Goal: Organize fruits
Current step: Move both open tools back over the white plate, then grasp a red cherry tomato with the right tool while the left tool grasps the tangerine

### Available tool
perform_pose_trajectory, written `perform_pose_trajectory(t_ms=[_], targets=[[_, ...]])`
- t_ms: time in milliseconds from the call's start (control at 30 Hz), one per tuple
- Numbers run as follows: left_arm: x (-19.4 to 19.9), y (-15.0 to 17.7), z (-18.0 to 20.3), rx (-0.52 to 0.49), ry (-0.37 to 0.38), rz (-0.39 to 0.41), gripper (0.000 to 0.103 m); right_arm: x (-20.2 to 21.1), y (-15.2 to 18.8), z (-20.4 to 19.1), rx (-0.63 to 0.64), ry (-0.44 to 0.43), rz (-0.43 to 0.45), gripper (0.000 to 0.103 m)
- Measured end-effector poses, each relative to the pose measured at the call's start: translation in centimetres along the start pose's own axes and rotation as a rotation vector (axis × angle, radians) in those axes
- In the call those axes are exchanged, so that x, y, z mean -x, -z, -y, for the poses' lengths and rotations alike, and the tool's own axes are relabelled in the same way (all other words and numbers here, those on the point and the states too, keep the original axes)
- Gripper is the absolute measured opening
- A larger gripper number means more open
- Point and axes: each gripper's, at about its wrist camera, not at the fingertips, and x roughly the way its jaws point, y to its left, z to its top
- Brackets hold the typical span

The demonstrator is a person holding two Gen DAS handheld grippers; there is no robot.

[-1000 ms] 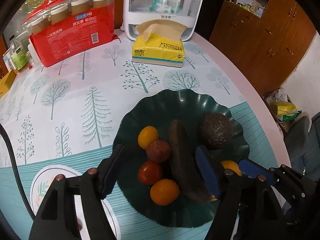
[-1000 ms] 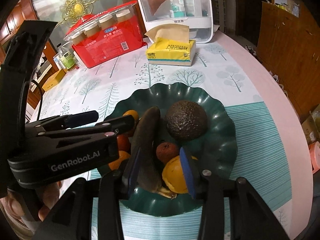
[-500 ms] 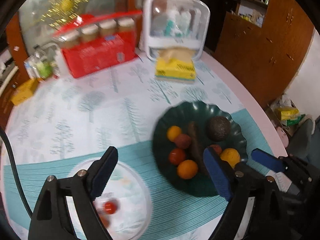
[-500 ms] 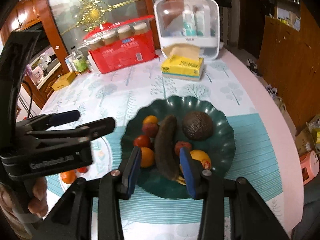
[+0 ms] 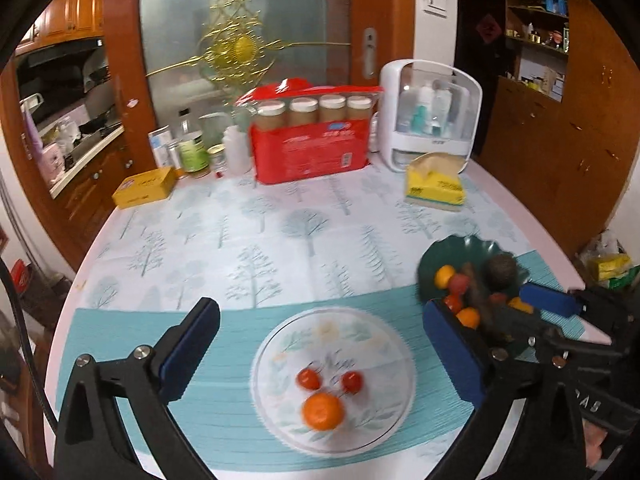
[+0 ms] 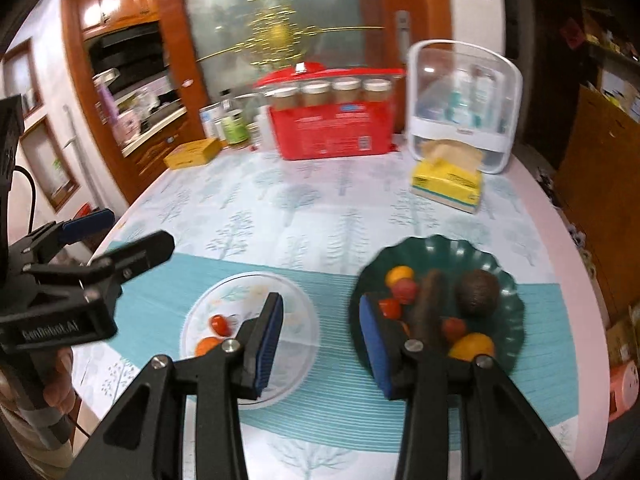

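The fruits are divided between two dishes on the bench (image 5: 280,224): a green plate (image 6: 504,280) carries an avocado (image 6: 476,292), a dark elongated fruit (image 6: 428,308), a yellow fruit (image 6: 472,346) and several small red and orange pieces, while a clear plate (image 5: 384,424) just beside it holds one orange (image 5: 323,411) and two small red fruits (image 5: 308,379). The step in hand is judged to be a pause between transfers, with sorting partly done and most fruit left on the green plate. The left gripper (image 5: 320,348) is held above the clear plate with its fingers spread wide and nothing between them; the right gripper (image 6: 320,340) is held over the gap between the two plates, its fingers likewise apart and empty. For the next move, one fruit on the green plate is to be selected, a gripper is to be lowered over it with the fingers straddling it, and a gentle closure is to be applied, since round fruit is likely to roll. Compared with the frames one second earlier, both grippers are seen to have been drawn back and raised from close over the green plate, so that the clear plate is now brought into view.
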Motion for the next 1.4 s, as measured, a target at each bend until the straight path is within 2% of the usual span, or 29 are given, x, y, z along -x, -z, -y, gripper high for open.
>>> perform_pose_trajectory(t_ms=[133, 267, 467, 700, 967, 1100, 1233, 1333, 1400], targets=[[-0.6, 2.7, -1.6, 0.012, -0.009, -0.043, 0.101, -1.4, 0.3, -2.5, 0.046, -0.029, -0.017, 0.04], [-2.7, 5.7, -2.5, 0.021, -0.003, -0.117, 0.101, -4.0, 1.0, -3.7, 0.057, -0.056, -0.075, 0.04], [-6.7, 9.7, -2.5, 0.031, 0.061, -0.252, 0.101, -8.4, 2.5, -3.9, 0.029, -0.088, -0.182, 0.04], [-10.2, 11.6, -2.2, 0.063, 0.097, -0.333, 0.101, -12.9, 3.7, -4.2, 0.008, -0.126, -0.283, 0.04], [-12.2, 11.9, -2.6, 0.092, 0.111, -0.349, 0.1, -16.3, 4.4, -5.2, 0.01, -0.184, -0.35, 0.04], [-12.6, 11.9, -2.5, 0.086, 0.12, -0.343, 0.095, -17.6, 4.7, -5.5, 0.001, -0.213, -0.385, 0.04], [-12.9, 11.9, -2.5, 0.074, 0.116, -0.341, 0.083, -18.1, 4.7, -6.0, 0.021, -0.203, -0.382, 0.036], [-13.1, 11.8, -2.6, 0.085, 0.144, -0.344, 0.075, -18.0, 4.8, -6.1, 0.042, -0.195, -0.381, 0.028], [-13.2, 11.8, -2.4, 0.082, 0.161, -0.343, 0.067, -17.9, 4.9, -6.2, 0.057, -0.189, -0.378, 0.028]])
